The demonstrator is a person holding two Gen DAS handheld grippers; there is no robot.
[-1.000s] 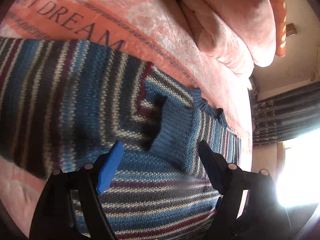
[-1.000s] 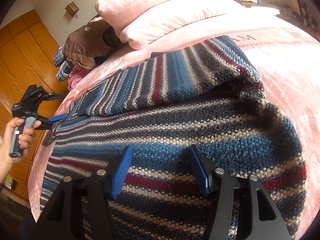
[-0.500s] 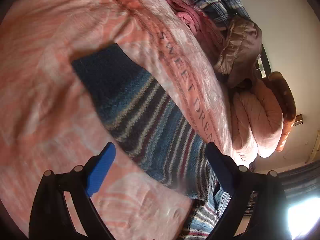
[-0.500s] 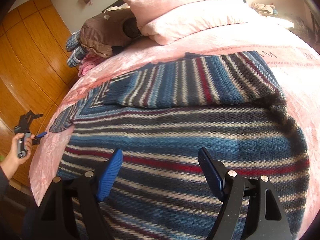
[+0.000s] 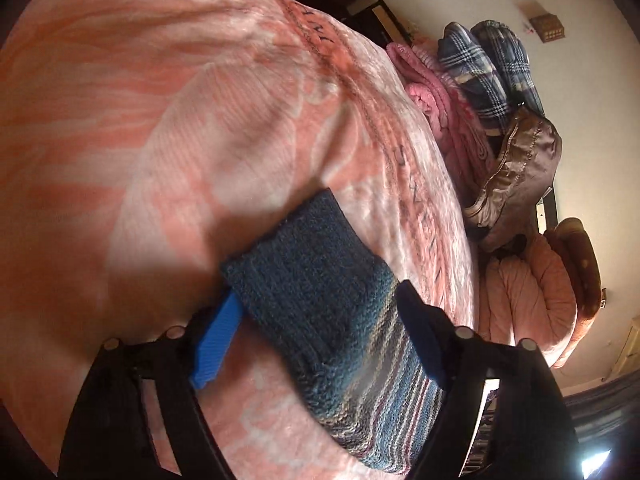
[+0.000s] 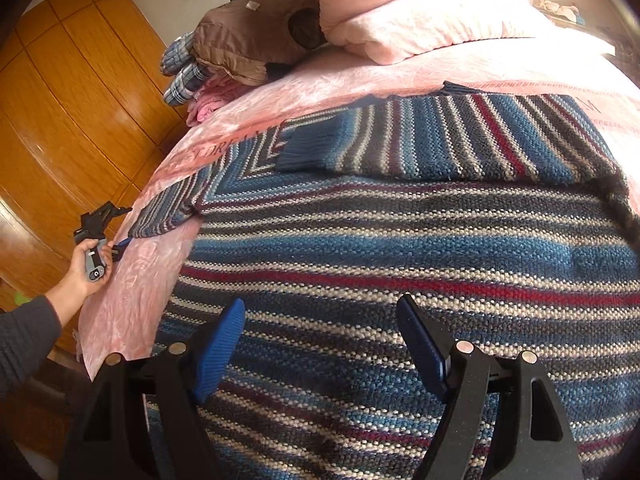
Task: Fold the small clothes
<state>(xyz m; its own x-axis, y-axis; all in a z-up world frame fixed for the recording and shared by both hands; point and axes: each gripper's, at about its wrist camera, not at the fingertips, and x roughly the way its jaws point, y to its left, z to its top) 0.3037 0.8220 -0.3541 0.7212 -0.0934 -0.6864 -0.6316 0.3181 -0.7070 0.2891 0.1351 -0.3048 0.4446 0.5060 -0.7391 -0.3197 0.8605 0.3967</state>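
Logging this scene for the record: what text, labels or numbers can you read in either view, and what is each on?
"ST DREA": part of a printed band on the pink blanket, beside the striped sweater, right wrist view.
"M": end of that band, at the far right edge, right wrist view.
Dark lettering along the blanket's band in the left wrist view: too stretched and blurred to read.
Nothing readable on the sweater, the left gripper or the right gripper.

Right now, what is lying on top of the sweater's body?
One sleeve is folded across the sweater, cuff toward the neck. The other sleeve lies out on the pink blanket. Anything beneath stays hidden.
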